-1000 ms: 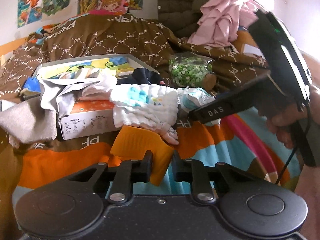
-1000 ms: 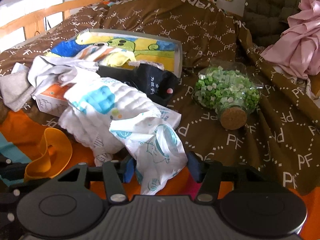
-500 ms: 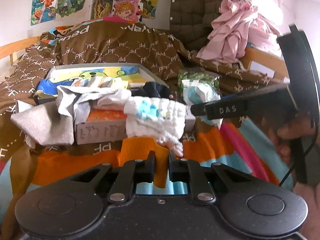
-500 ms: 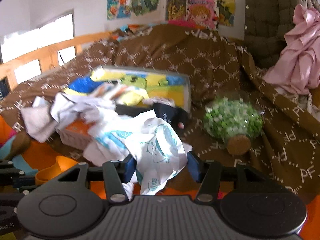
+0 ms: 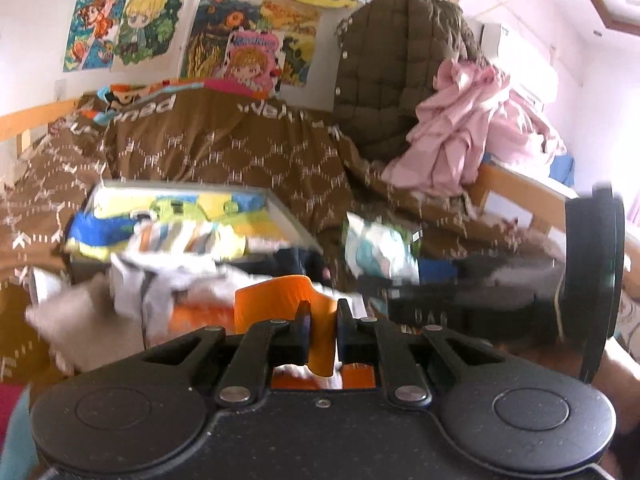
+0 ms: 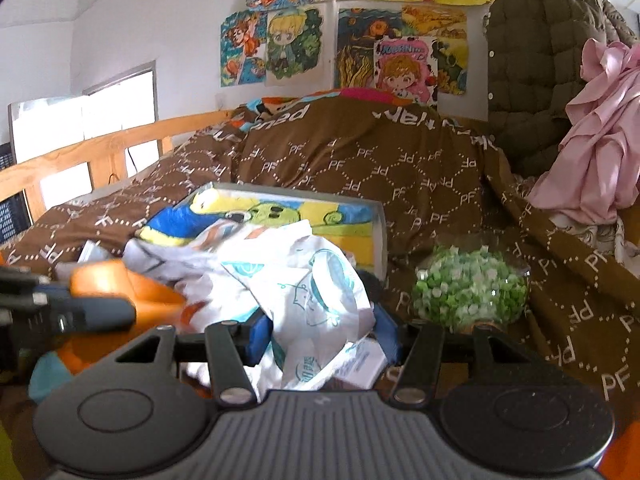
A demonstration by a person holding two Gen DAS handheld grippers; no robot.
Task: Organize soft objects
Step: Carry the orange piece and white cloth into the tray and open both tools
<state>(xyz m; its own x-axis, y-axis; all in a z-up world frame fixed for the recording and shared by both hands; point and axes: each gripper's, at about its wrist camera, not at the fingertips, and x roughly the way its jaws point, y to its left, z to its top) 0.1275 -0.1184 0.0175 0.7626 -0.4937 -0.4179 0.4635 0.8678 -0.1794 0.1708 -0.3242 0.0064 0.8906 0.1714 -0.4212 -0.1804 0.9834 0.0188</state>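
Hand-held gripper, left [image 5: 322, 334]: pinching orange soft piece [image 5: 294, 304], lifted above the bed. Hand-held gripper, right [image 6: 322, 340]: pinching white printed cloth [image 6: 304, 292], bunched and hanging from the jaws.
Bed: brown quilt [image 6: 400, 168]; cartoon-printed box [image 6: 348, 216] with loose cloths heaped just before it; glass jar of green bits [image 6: 468, 292] beside.
Handling, judged: both items light, limp, non-fragile; cloth will sag and trail, best gripped at a gathered fold; orange piece flexes, so hold its rim.
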